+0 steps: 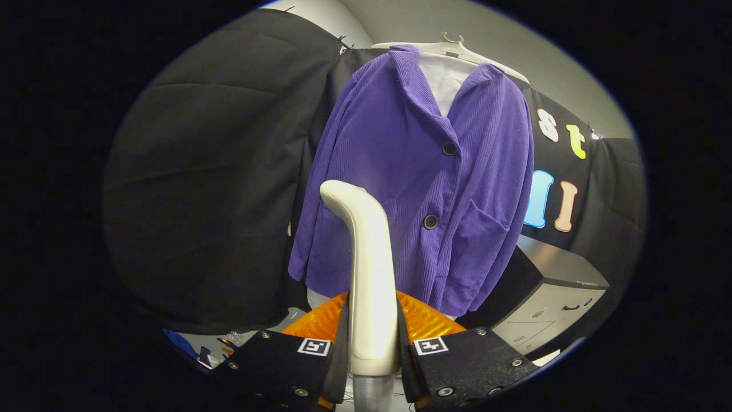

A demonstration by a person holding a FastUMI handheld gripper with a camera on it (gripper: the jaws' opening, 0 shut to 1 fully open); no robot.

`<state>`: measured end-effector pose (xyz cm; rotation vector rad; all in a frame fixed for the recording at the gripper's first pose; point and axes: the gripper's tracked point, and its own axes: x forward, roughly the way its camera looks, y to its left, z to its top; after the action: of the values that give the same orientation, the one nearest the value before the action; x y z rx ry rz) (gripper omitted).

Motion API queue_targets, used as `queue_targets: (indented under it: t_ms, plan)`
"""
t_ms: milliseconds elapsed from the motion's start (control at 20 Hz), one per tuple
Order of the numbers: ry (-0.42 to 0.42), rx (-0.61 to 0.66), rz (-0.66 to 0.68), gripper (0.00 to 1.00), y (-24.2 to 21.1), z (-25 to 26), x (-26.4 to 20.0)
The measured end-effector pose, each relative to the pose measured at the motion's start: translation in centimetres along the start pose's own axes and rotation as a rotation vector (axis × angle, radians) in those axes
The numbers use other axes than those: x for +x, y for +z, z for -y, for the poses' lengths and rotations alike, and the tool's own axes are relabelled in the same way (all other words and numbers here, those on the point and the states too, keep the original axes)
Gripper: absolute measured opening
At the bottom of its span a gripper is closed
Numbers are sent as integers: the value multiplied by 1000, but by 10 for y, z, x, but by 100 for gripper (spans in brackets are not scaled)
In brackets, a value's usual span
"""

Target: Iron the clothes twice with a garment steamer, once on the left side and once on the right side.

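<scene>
A purple corduroy jacket (412, 171) hangs on a white hanger (457, 48) over a white shirt (446, 80), a short way ahead of me. My gripper (373, 337) is shut on the white handle of the garment steamer (366, 257), with one finger pressing on each side. The steamer stands upright between the fingers, its curved head level with the jacket's lower left front. I cannot tell whether the head touches the cloth. The steamer hides part of the jacket's lower hem.
A grey cabinet with drawers (549, 297) stands to the right, below the jacket's pocket side. Black cloth (211, 183) covers the wall to the left and behind. Small items (211, 352) lie low at the left, beside the fingers.
</scene>
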<state>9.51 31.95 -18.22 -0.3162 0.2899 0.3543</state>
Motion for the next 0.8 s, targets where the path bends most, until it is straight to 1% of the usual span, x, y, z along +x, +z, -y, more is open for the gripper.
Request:
queue_targets:
  t_ms: [100, 300, 450, 600, 800]
  plan:
    - [13, -6, -36, 38, -20, -6, 3]
    - [67, 20, -139, 38, -66, -18, 3]
    - [92, 42, -226, 39, -104, -13, -12]
    - [72, 80, -276, 39, -125, 15, -35]
    - [11, 129, -276, 39, -129, 73, -64]
